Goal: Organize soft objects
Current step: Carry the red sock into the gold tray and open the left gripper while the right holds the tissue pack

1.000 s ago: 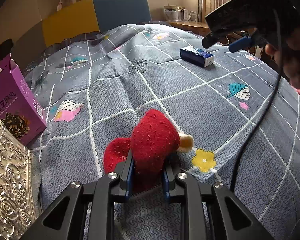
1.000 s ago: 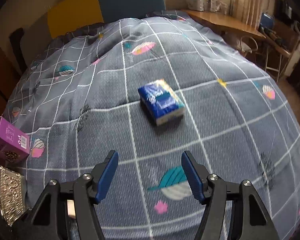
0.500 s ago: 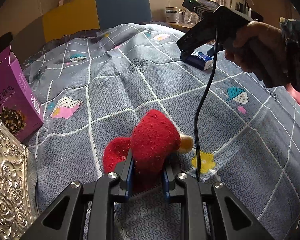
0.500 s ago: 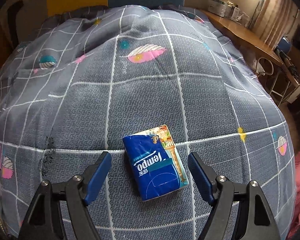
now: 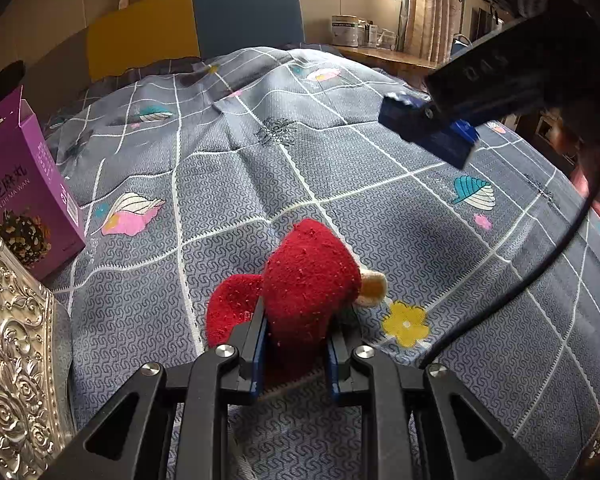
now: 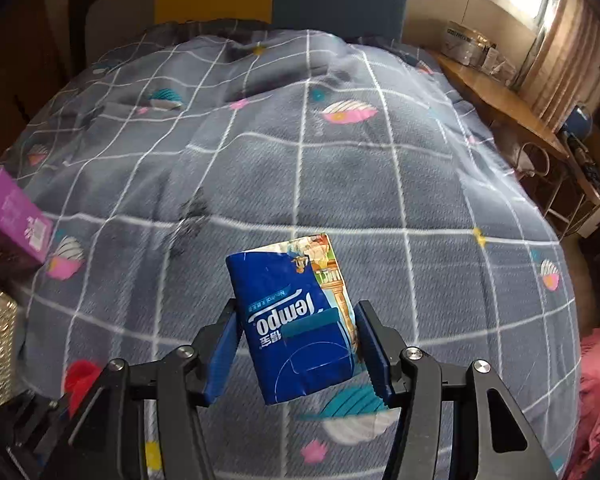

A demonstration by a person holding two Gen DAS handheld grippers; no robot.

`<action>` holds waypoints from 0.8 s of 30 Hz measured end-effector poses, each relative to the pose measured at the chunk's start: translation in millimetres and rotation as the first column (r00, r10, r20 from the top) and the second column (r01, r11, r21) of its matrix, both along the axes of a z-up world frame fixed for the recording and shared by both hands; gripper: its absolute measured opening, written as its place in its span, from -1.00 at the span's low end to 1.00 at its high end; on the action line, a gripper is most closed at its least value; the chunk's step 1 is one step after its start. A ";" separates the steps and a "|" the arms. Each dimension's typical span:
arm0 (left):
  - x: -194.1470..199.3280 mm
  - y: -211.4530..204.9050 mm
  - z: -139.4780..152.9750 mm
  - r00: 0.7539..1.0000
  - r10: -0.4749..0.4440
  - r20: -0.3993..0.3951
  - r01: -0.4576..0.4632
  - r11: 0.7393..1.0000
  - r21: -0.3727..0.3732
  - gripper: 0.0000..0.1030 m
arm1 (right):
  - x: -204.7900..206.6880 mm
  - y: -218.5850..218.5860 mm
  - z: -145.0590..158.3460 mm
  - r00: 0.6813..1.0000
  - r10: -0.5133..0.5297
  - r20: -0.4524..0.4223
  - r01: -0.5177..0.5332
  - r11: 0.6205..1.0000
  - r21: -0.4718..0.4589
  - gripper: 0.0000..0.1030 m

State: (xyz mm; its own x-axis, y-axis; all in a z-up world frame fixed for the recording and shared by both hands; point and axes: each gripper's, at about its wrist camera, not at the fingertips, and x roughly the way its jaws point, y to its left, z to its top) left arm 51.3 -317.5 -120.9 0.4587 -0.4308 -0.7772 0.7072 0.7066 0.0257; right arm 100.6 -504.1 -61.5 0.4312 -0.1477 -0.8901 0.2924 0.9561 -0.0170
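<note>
My left gripper is shut on a red plush toy with a tan tip, resting on the grey patterned bedspread. My right gripper is shut on a blue Tempo tissue pack and holds it lifted above the bedspread. In the left wrist view the right gripper with the blue pack shows at the upper right. The red toy shows at the lower left of the right wrist view.
A purple carton and an embossed silver box stand at the left. A yellow and blue headboard is behind the bed. A wooden desk with jars runs along the right. A pink cloth lies at the right edge.
My right gripper closed on the tissue pack and lifted it off the bedspread. My left gripper stayed shut on the red toy in place.
</note>
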 end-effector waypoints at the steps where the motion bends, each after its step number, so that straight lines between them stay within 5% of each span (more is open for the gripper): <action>1: 0.0 0.0 -0.1 1.000 0.000 0.001 0.000 1.000 0.001 -0.58 | -7.8 6.9 -5.0 1.000 -0.009 -0.015 0.010 1.000 0.019 0.11; 7: -1.3 -1.8 -0.1 1.000 0.001 0.009 -0.001 1.000 0.010 -0.57 | -28.1 10.9 -55.3 0.995 -0.059 -0.076 0.067 0.992 0.106 0.12; 12: -2.1 -3.5 -0.5 1.000 0.002 0.018 -0.002 1.000 0.021 -0.57 | -26.6 24.1 -59.3 0.997 -0.035 -0.075 0.037 0.999 0.022 0.11; 24: 3.3 -9.4 5.2 1.000 0.000 -0.019 0.002 0.997 0.072 -0.62 | -27.2 23.9 -60.0 0.998 0.000 -0.062 0.001 1.000 0.015 0.15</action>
State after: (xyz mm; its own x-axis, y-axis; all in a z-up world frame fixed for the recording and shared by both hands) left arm 54.6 -326.9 -115.7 0.4431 -0.3741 -0.8146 0.7087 0.7027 0.0628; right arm 73.4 -480.1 -121.4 0.3754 -0.1339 -0.9172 0.2919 0.9562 -0.0201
